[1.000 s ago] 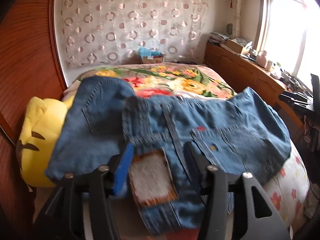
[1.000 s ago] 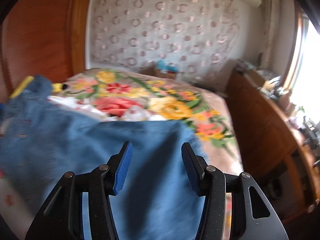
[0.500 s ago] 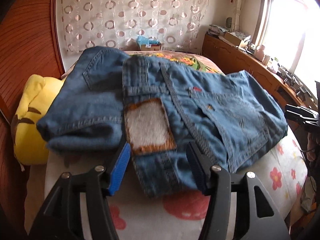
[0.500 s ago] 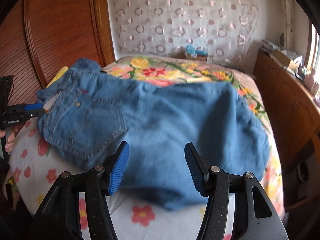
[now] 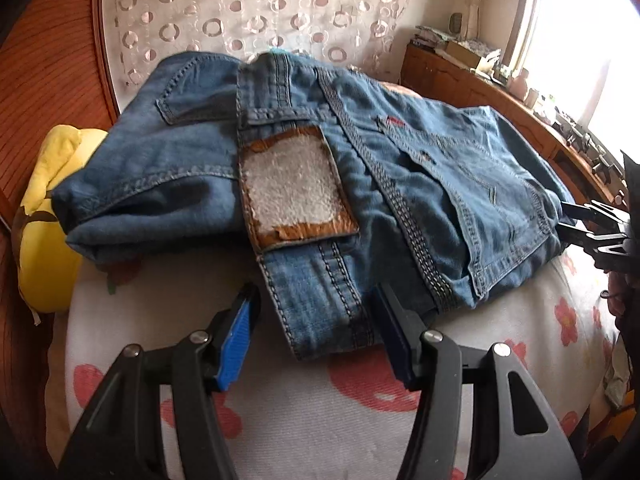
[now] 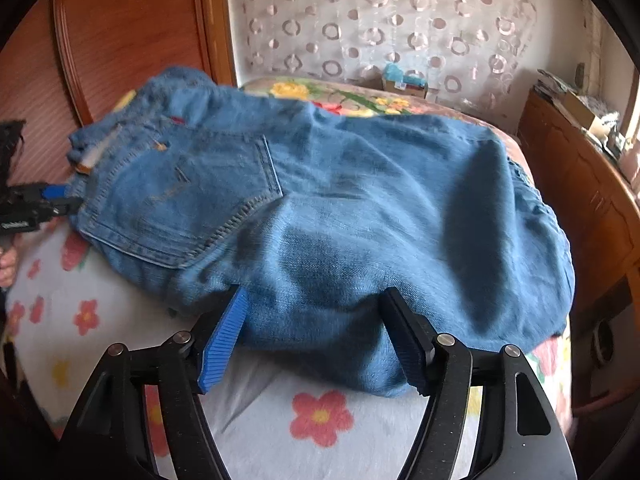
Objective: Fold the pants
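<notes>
Bedroom: bed (image 5: pixel 360 412) under a white cover with red flowers, wooden headboard (image 6: pixel 132 36) behind, circle-patterned curtain (image 5: pixel 256 12) on the far wall, wooden cabinet (image 6: pixel 580 184) along the window side. A yellow pillow (image 5: pixel 44 220) sits at the bed's left edge in the left wrist view.

Blue denim pants (image 5: pixel 320 168) lie folded on the cover, waistband end with worn leather patch (image 5: pixel 292 192) facing the left gripper (image 5: pixel 316 324). Left jaws stand apart; the waistband end lies between the pads, not pinched.

Right gripper (image 6: pixel 312 332): jaws have just been opening and now stand apart, the folded fabric edge between the 2 pads, released.
</notes>
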The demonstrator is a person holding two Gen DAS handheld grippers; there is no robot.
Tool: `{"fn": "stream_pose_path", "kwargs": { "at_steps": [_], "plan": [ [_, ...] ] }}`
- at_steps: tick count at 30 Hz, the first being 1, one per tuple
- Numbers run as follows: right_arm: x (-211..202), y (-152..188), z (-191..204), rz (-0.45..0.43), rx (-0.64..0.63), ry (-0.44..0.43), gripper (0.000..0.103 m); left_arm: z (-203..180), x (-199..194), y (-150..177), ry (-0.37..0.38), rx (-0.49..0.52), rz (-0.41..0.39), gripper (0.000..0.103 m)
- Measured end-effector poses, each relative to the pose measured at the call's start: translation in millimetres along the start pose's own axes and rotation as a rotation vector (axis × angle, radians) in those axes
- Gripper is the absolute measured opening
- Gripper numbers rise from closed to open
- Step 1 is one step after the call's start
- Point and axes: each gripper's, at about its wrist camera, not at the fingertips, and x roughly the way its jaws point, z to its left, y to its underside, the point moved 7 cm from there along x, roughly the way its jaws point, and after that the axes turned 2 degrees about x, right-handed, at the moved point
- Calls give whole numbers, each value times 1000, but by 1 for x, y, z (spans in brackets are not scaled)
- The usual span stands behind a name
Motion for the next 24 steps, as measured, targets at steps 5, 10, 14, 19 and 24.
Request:
{"fn": "stream_pose_path", "kwargs": {
  "at_steps": [5, 10, 14, 19, 24],
  "plan": [
    [17, 6, 0, 31, -40, 36, 72, 0, 6, 3, 4, 1, 13, 57],
    [18, 7, -2, 13, -40, 34, 74, -2, 7, 3, 0, 2, 10, 57],
    [18, 7, -4, 12, -38, 32, 74, -5, 6, 1, -3, 6, 0, 57],
    [15, 8, -3, 6, -40, 30, 62, -10, 4, -3, 16, 19, -14, 41],
    [12, 10, 2, -7, -62, 45, 38, -6, 0, -8, 25, 11, -32, 16]
  ]
}}
